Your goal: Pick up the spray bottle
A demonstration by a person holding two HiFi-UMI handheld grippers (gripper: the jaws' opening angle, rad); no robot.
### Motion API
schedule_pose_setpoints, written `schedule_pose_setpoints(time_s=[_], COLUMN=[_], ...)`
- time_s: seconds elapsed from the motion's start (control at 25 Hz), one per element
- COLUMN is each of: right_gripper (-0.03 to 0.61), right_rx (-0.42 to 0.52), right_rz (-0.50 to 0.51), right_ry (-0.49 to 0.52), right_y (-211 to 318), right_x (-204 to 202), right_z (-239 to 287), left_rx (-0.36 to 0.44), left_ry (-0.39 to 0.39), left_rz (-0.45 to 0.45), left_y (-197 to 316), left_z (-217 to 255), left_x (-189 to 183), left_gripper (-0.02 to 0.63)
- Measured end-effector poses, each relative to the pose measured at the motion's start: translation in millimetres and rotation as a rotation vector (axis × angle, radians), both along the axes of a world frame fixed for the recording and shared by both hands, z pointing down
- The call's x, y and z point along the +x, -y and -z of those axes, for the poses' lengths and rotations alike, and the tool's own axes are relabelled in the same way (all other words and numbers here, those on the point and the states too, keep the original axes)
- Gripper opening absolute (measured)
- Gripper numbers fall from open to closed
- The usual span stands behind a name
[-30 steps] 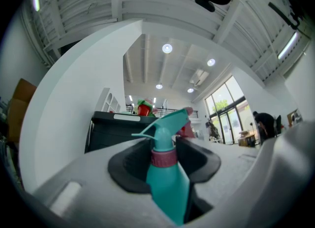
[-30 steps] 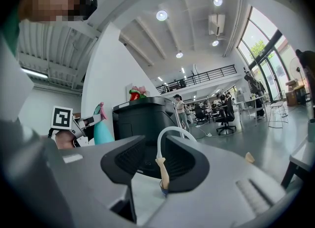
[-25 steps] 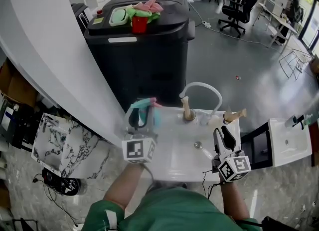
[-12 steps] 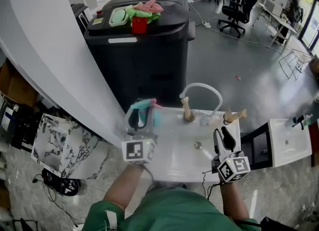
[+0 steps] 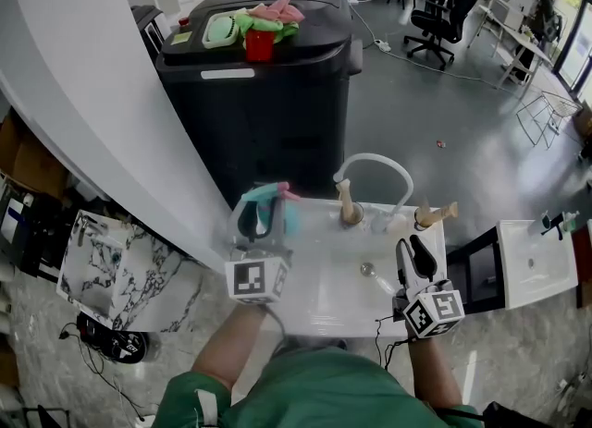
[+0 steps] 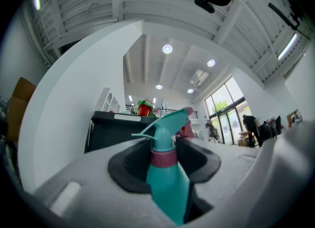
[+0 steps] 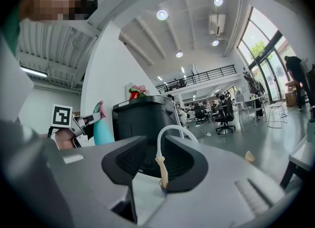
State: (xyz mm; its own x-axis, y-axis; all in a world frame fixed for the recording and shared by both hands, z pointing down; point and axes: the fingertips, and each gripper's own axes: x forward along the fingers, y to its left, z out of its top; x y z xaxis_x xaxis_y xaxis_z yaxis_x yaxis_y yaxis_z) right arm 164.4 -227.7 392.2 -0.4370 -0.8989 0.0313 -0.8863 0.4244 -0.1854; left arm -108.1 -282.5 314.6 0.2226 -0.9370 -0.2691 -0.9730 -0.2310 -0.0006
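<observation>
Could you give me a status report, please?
Left gripper shut on spray bottle, upright at sink edge. Right gripper jaws open, empty. Nothing in the way.

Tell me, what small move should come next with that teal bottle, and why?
Probably raise the teal spray bottle a little, grip unchanged. The left hand-held gripper is shut on its body, at the left edge of the white sink; whether it has cleared the surface is unclear. The right hand-held gripper is open and empty.

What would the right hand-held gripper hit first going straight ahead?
Probably the tan faucet post with its white curved tube, straight ahead between the right hand-held gripper's open jaws; distance unclear.
</observation>
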Motion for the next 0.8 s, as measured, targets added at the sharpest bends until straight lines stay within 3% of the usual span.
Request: schedule_pose_setpoints(time_s=[0.8], right_gripper=[0.100], right_rx=[0.000], right_rz=[-0.013], right_ry=[0.006], right_y=[-5.0], right_x=[-3.7], right_z=[1.3], left_rx=[-0.003], left_ry=[-0.001], left_rz=[-0.007], left_y=[-1.4], left_z=[-0.4], left_x=[-4.4], left_gripper=[0.152])
